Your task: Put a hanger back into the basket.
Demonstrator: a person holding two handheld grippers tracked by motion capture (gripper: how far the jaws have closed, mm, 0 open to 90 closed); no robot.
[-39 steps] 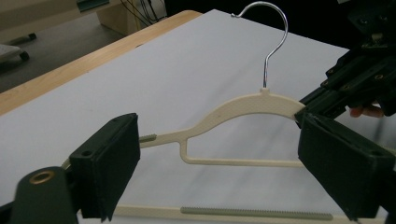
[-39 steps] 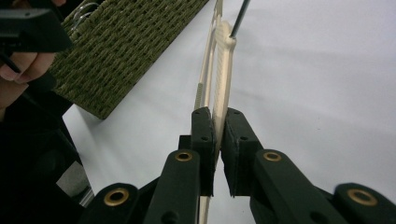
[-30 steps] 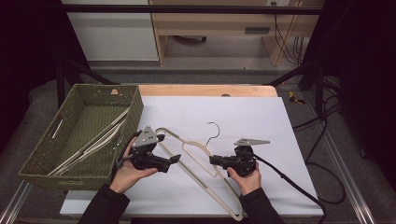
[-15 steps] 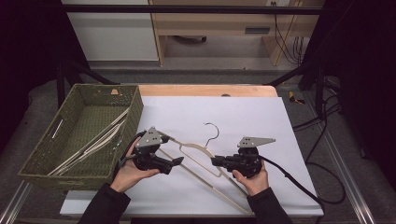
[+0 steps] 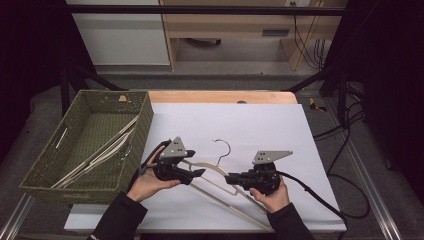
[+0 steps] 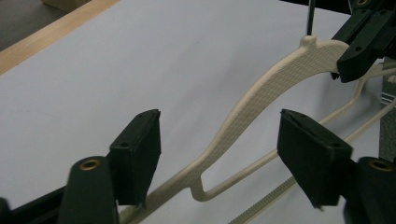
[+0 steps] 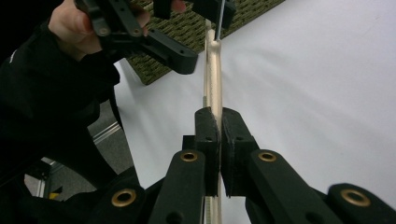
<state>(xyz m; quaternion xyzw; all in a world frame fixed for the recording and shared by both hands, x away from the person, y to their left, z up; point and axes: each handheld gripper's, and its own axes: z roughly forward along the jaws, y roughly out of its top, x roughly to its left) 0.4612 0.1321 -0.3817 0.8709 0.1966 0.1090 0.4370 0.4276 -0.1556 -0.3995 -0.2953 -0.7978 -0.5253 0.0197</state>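
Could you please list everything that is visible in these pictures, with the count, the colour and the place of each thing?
hanger: one, cream with a dark metal hook, on the white table cover between the grippers.
basket: one, green woven, at the table's left.
hangers in basket: several, cream, lying inside it.
table cover: one, white.
left gripper: black, jaws open around the hanger's arm.
right gripper: black, jaws shut on the hanger.

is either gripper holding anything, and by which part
The right gripper is shut on the cream hanger, on its shoulder arm beside the hook. The left gripper is open around it.
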